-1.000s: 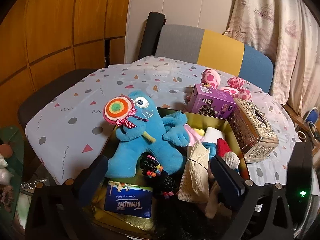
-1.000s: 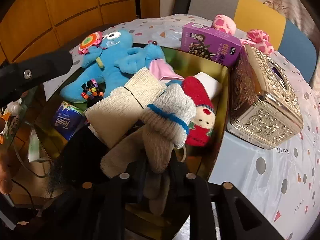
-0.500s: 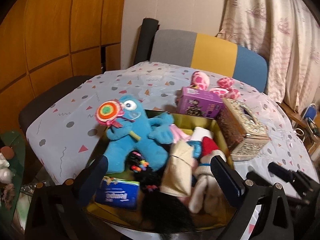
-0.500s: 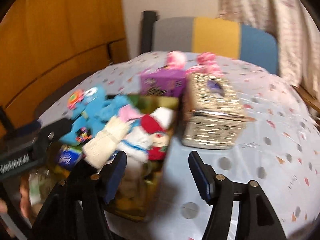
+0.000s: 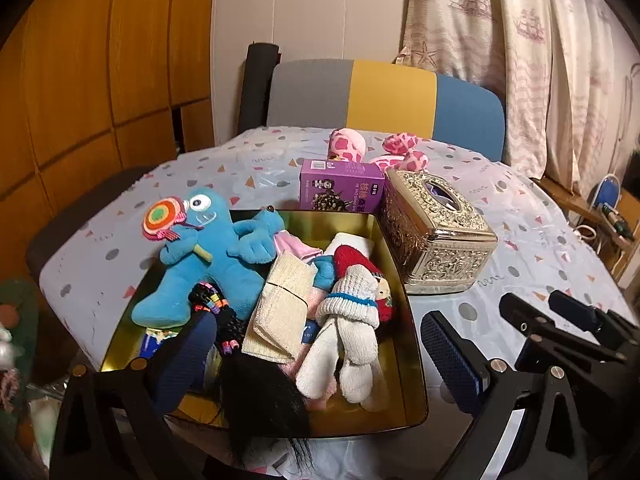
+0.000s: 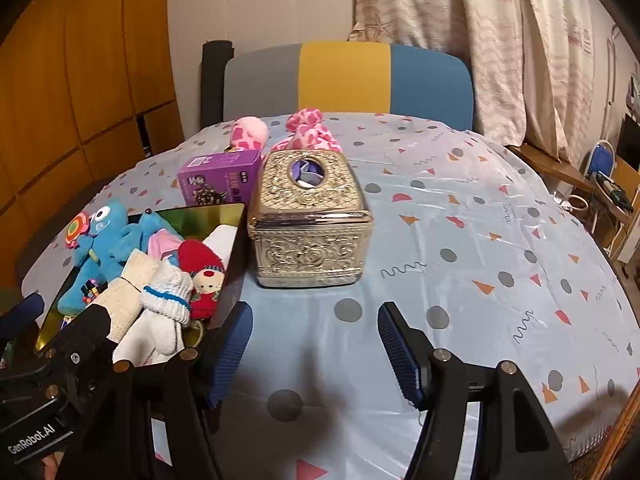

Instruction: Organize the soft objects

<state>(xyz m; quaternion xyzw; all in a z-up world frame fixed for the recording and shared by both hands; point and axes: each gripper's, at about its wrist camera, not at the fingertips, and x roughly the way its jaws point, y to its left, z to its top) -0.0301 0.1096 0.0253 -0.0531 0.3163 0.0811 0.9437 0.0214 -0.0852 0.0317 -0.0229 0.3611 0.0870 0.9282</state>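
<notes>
The right gripper (image 6: 314,346) is hanging over bare tablecloth (image 6: 480,240) with its jaws standing apart and nothing between them; the left gripper (image 5: 316,354) is hovering at the tray's near edge, jaws likewise apart, with the black hair (image 5: 260,400) of what may be a doll lying in the gap but no pad pressing on it. Judging by this, both tools are free and a next pick is being lined up. In the gold tray (image 5: 416,400) the soft things are lying piled together: a white sock pair (image 5: 352,336) draped at the near right, a beige folded cloth (image 5: 280,312) leaning beside it, a red-capped doll (image 5: 360,268) partly under the socks, and a blue plush (image 5: 200,264) with a lollipop sprawling over the far left rim, seemingly too long to lie flat inside. Things at the bottom are being covered: a blue packet (image 5: 154,342) is showing only a corner behind the left finger (image 5: 180,364), and pink fabric (image 5: 288,244) is peeking out under the plush's arm. Just beside the tray a gold tissue box (image 6: 308,216) is standing, with a purple carton (image 6: 218,180) behind it. Farther still, the pink spotted plush (image 6: 304,132) is lying outside the tray, half hidden by both boxes, so its shape is hard to make out; it looks like the soft thing left to gather.
</notes>
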